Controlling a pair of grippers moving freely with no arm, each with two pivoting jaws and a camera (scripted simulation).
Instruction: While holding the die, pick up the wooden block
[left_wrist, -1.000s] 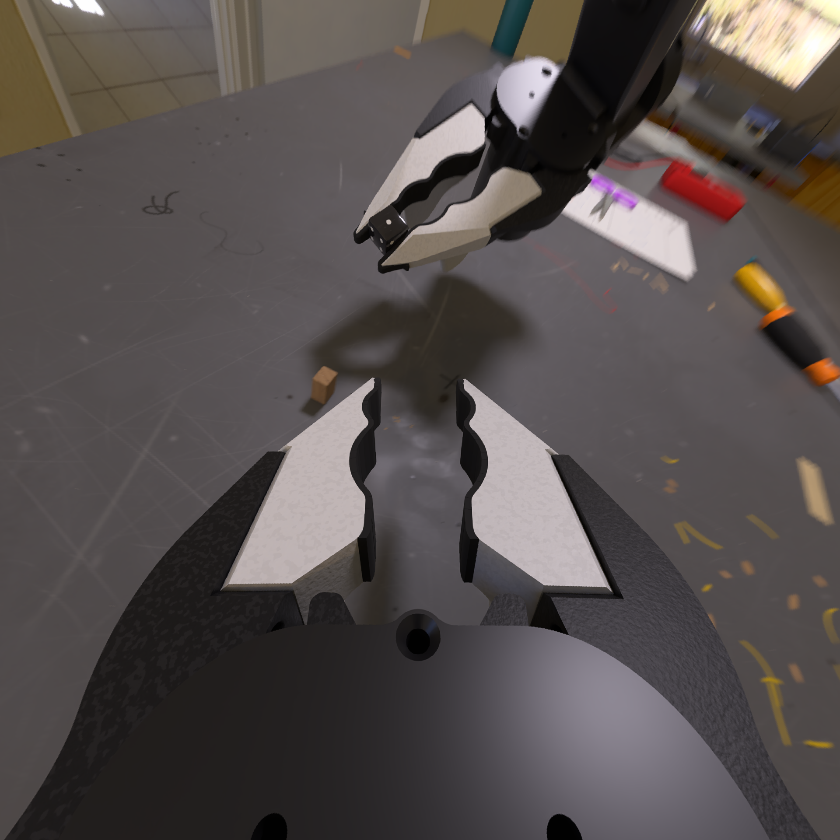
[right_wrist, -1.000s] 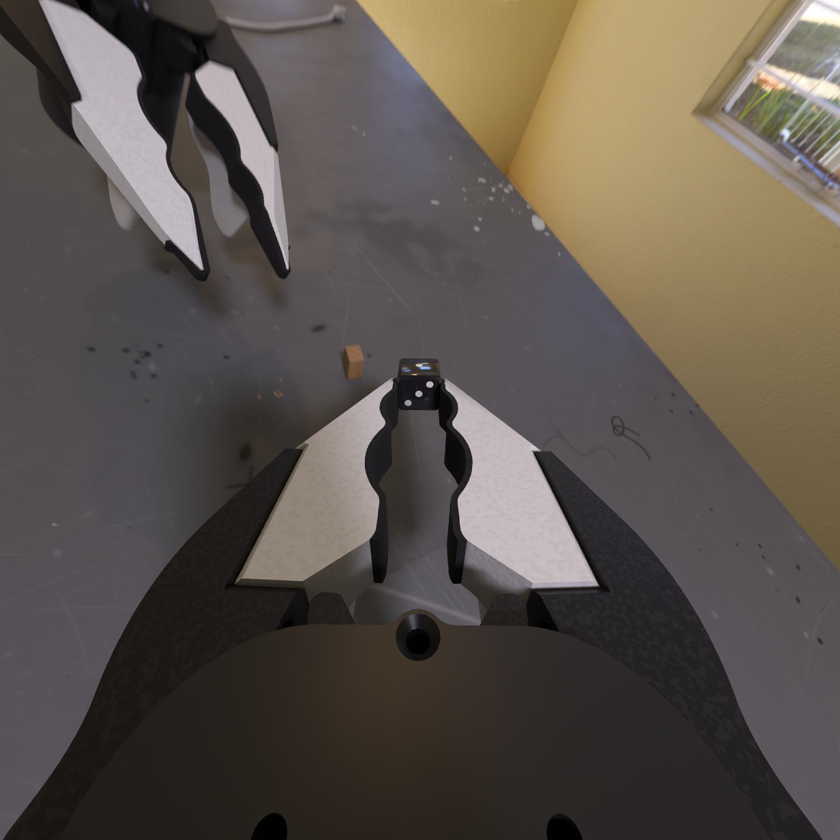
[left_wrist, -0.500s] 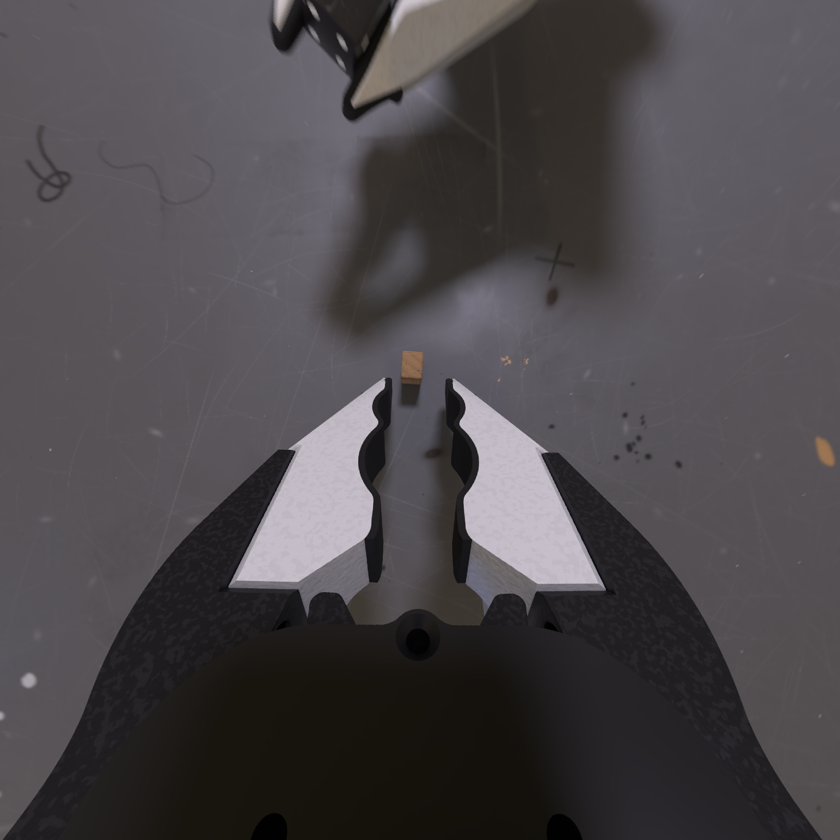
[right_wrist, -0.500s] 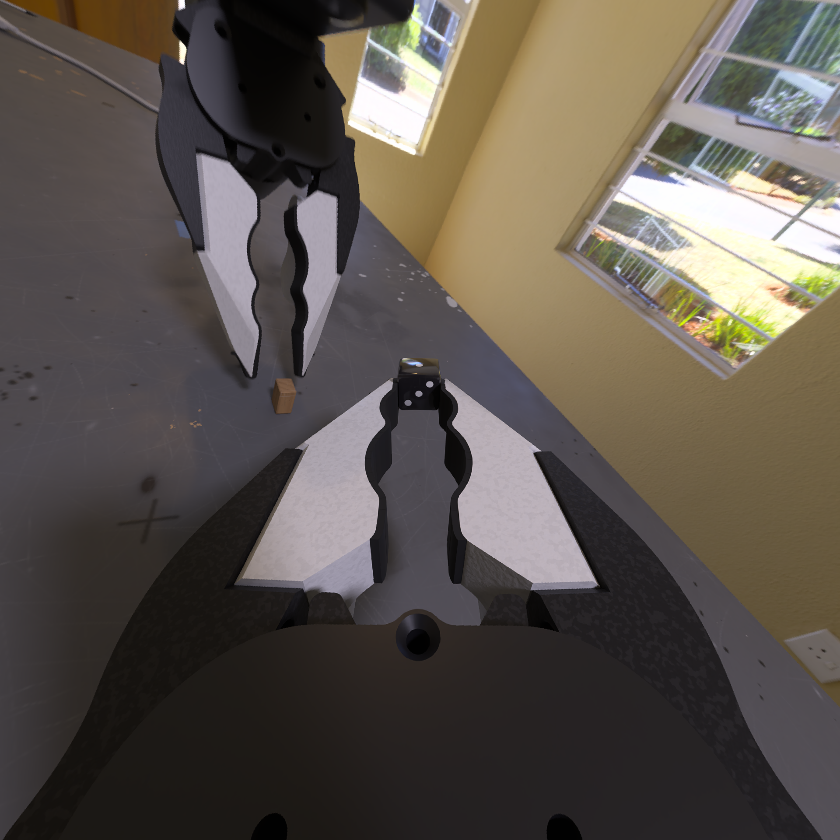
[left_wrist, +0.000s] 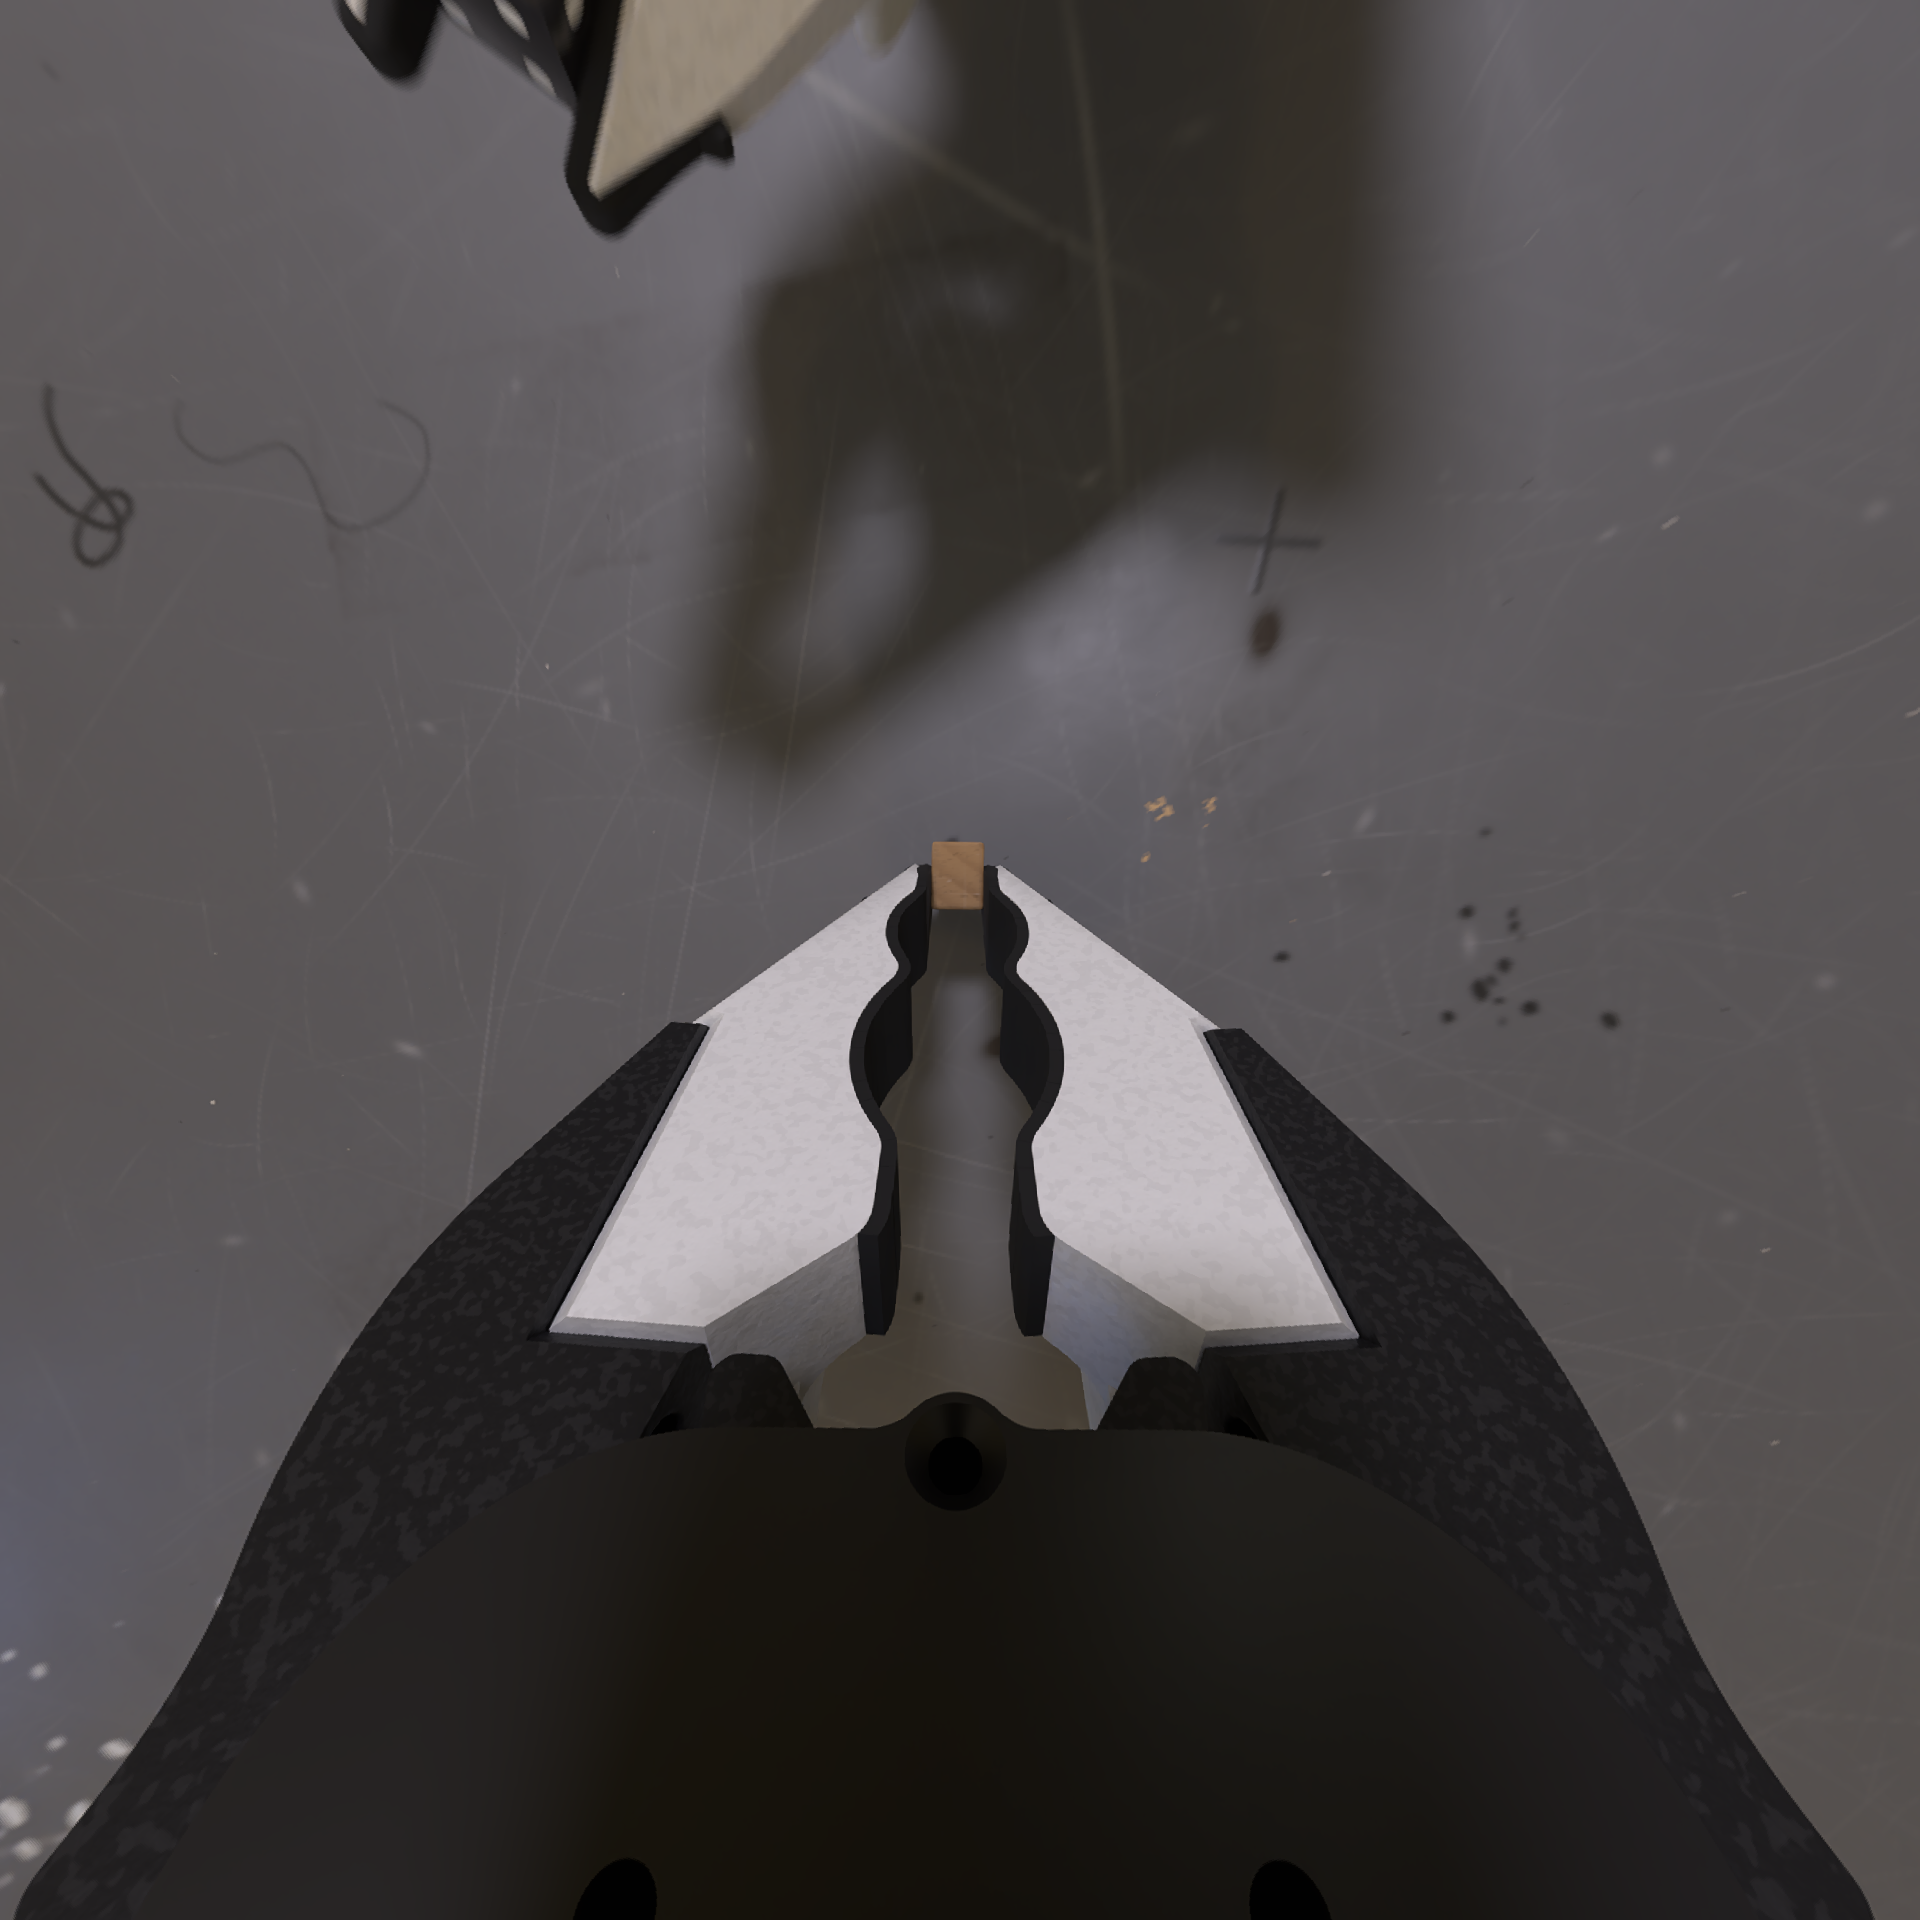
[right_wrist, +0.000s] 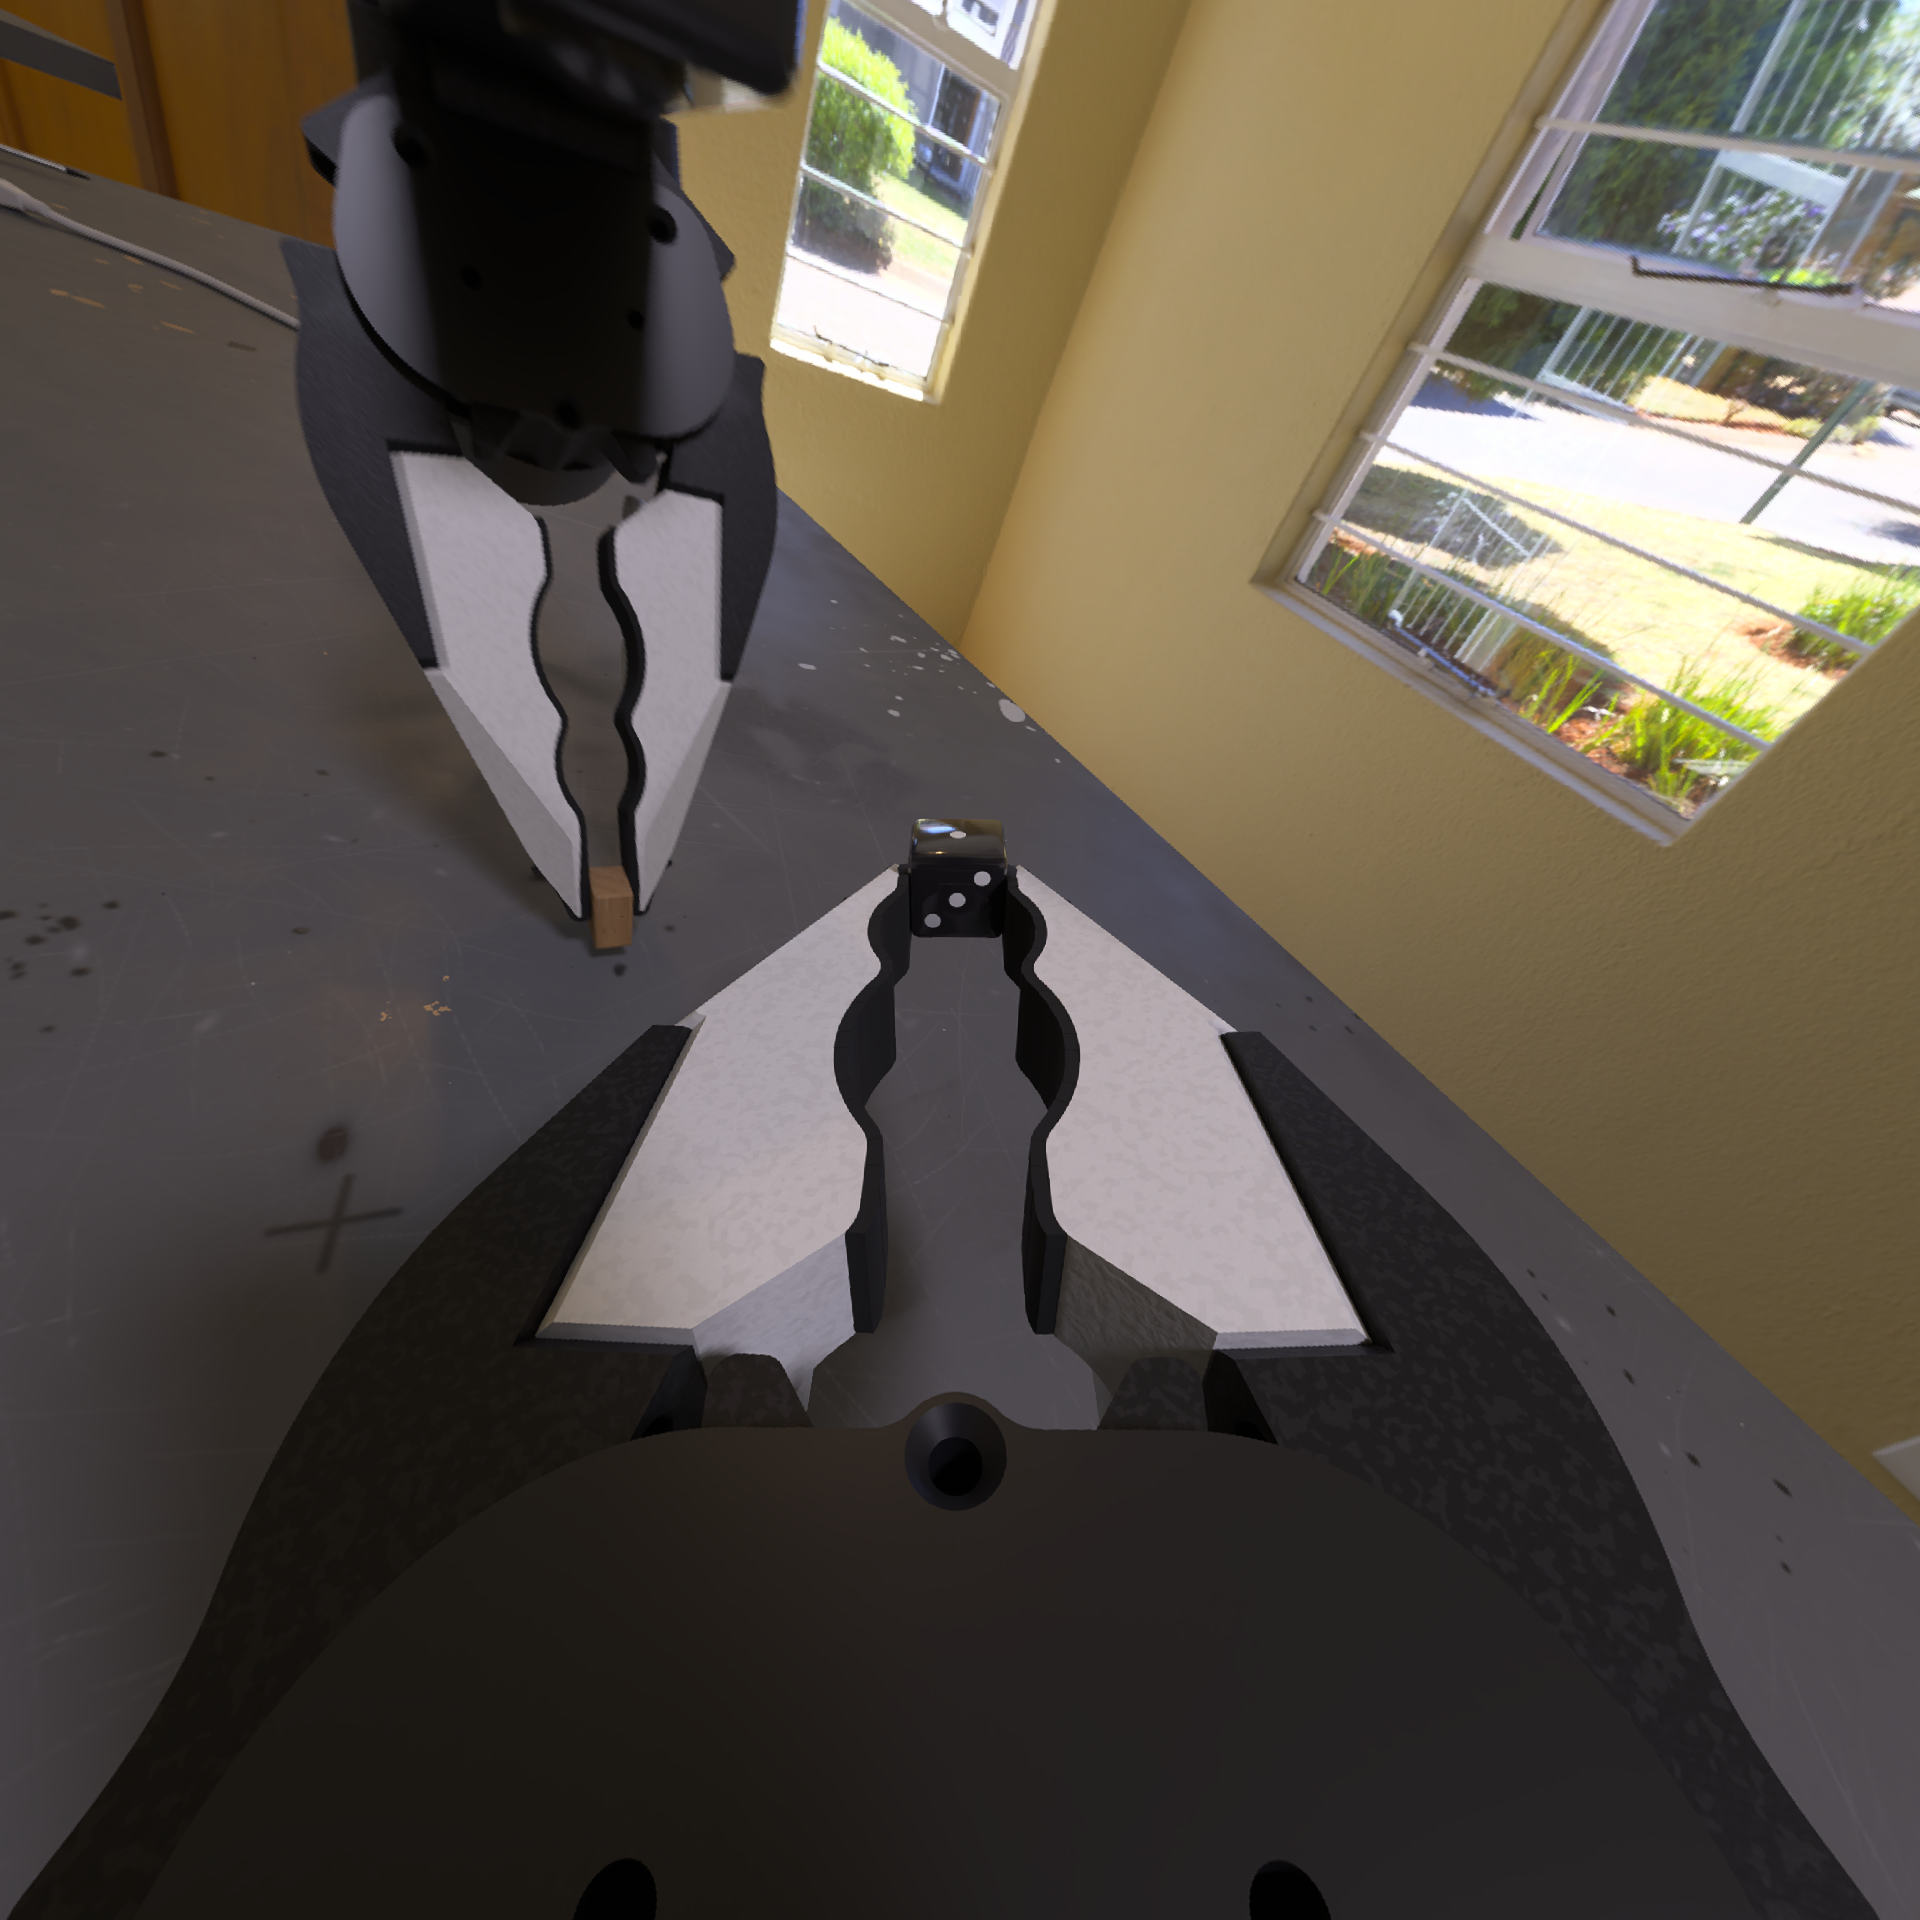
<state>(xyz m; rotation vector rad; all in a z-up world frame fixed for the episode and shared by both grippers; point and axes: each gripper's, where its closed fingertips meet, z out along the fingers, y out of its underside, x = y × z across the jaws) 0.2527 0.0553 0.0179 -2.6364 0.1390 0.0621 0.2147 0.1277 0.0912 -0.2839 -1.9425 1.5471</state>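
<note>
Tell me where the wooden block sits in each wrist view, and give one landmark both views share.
Left wrist view: the wooden block is at centre, between the left gripper's own fingertips.
Right wrist view: the block is left of centre, at the far gripper's tips, on the table.
Shared landmark: the cross mark drawn on the table.

bare tabletop (right_wrist: 208, 1039) all round, right tongs (left_wrist: 499, 62) overhead, wall (right_wrist: 1299, 831) beyond

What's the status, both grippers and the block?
Right gripper shut on die, aloft. Left gripper shut on wooden block, block touching table. Nothing in the way.
</note>
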